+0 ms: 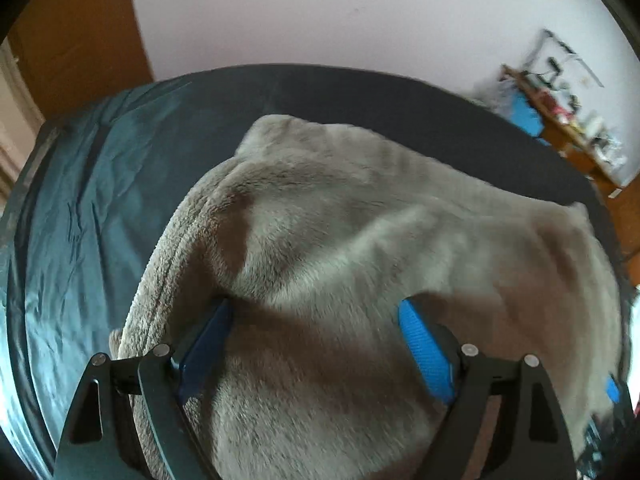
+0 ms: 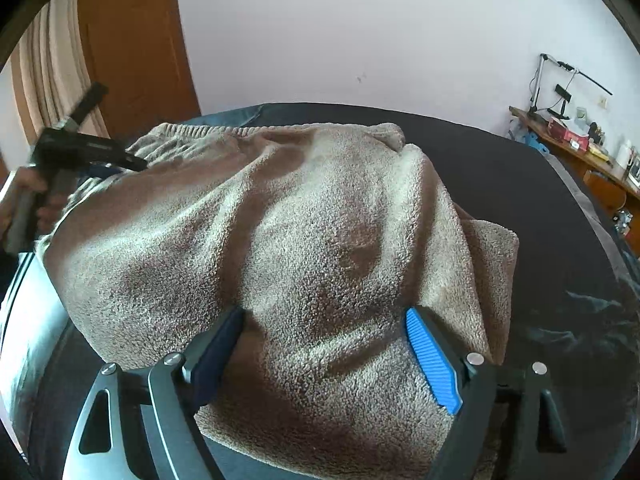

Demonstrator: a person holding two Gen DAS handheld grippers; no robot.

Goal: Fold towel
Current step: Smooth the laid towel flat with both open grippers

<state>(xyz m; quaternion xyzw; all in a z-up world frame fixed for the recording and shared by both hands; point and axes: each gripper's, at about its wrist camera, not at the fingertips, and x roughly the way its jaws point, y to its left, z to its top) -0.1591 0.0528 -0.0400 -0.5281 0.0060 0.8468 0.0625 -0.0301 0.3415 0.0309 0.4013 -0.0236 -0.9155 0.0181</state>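
So the towel is lying in a lumpy heap on the dark bed, already doubled over at least once by the look of the extra layer poking out at its right edge in the right wrist view. Both of my grippers hang over it, angled down. The left gripper has its fingers spread wide with towel pile bulging up between them, but the pads aren't pressing anything as far as I can see. Same for the right gripper: fingers well apart, nothing clamped, fabric just sitting in the gap.

My read is that I'm between grabs, lining up the next fold. To do it well I'd want each gripper on a corner or hemmed edge rather than on the fat middle, since pinching the middle will just bunch it. The ribbed hem along the far side looks like the cleanest thing to take, but the left gripper is blurred there, so I can't tell how close it is.

Orientation: the long axis seems to run left to right across the bed, with the hemmed edge facing the wall. It's rumpled enough that this is a guess, and I'd flatten it before trusting the alignment.
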